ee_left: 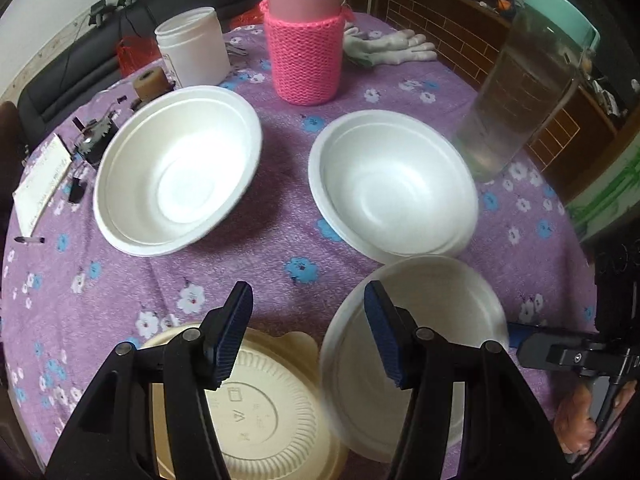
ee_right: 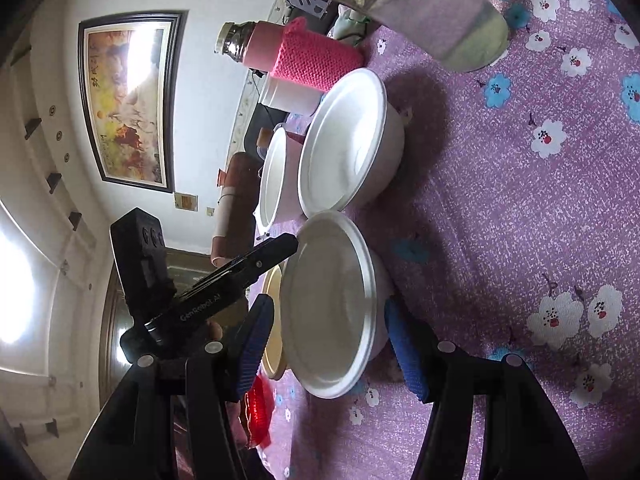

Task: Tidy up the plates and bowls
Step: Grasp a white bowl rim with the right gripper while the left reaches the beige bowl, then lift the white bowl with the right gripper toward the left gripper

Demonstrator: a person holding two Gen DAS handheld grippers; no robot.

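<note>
Jaws of both grippers released; framed picture point(ee_right: 132, 100) only in right-wrist view.

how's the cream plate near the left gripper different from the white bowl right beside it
The cream plate is yellowish, shallow and has a ribbed rim; the white bowl is plain white, smooth and deeper. The plate's centre carries embossed marks, while the bowl's inside looks bare. Both are round disposable dishes on the purple floral tablecloth.
</note>
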